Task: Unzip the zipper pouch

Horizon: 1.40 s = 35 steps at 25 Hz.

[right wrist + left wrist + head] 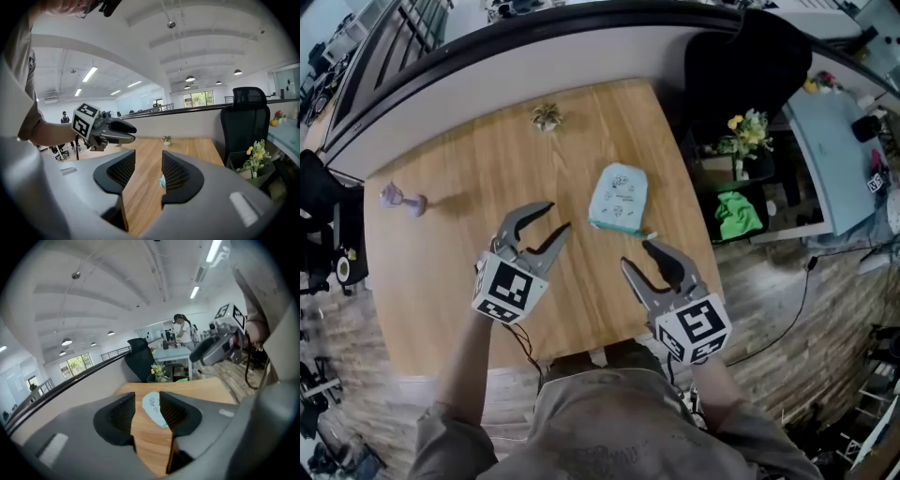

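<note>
A pale blue zipper pouch (620, 198) lies flat on the wooden table (441, 272), right of centre. My left gripper (551, 217) hovers to its left, jaws open with nothing between them. My right gripper (636, 254) hangs just below the pouch's near corner, also open and empty. In the left gripper view the pouch (152, 405) shows through the gap between the jaws, ahead on the wood, with the right gripper (220, 344) at upper right. In the right gripper view only a sliver of the pouch (161, 181) peeks past the right pad, and the left gripper (108, 129) sits at left.
A small dried plant (547, 116) stands near the table's far edge and a lilac object (401, 200) lies at the left. A black office chair (748, 66) and a shelf with yellow flowers (747, 131) and a green cloth (737, 214) sit off the right edge.
</note>
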### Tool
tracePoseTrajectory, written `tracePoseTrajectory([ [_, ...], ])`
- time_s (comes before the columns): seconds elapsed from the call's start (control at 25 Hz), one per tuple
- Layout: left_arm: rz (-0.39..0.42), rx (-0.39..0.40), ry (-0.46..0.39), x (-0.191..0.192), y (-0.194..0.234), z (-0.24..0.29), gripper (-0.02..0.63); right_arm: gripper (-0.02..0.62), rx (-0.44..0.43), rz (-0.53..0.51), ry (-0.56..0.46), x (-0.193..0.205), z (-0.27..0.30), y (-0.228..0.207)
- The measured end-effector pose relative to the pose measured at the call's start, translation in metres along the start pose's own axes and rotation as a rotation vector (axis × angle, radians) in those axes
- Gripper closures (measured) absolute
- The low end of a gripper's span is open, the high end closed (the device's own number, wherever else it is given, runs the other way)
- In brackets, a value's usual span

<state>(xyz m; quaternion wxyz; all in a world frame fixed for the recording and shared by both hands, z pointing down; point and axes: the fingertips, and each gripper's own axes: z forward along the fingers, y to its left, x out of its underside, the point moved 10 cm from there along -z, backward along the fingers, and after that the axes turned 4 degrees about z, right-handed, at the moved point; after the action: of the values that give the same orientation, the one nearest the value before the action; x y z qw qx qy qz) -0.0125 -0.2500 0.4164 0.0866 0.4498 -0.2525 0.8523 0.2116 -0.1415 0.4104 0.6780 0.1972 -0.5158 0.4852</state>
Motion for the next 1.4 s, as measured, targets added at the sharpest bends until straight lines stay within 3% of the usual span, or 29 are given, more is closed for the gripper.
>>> tracePoseTrajectory([
  [0.16,0.088,0.047,0.027,0.031,0.001,0.031,0.445,0.408,0.015,0.026,0.025,0.012,0.016,-0.005],
  [0.48,-0.029,0.194,0.096,0.095,-0.003,0.096,0.449,0.41,0.007,0.033,0.099,0.035,0.051,-0.026],
  [0.6,-0.027,0.221,0.132,0.114,-0.004,0.115,0.448,0.41,-0.002,0.027,0.128,0.042,0.063,-0.032],
  [0.84,0.066,0.352,0.183,0.137,-0.021,0.145,0.448,0.41,-0.033,0.03,0.195,0.065,0.076,-0.042],
  [1.16,0.228,0.5,0.186,0.148,-0.032,0.172,0.449,0.413,-0.033,0.058,0.242,0.084,0.081,-0.047],
  [1.28,0.283,0.553,0.2,0.149,-0.033,0.18,0.499,0.416,-0.024,0.069,0.24,0.089,0.081,-0.047],
  [1.4,0.309,0.586,0.201,0.147,-0.036,0.186,0.502,0.416,-0.014,0.081,0.251,0.093,0.078,-0.047],
])
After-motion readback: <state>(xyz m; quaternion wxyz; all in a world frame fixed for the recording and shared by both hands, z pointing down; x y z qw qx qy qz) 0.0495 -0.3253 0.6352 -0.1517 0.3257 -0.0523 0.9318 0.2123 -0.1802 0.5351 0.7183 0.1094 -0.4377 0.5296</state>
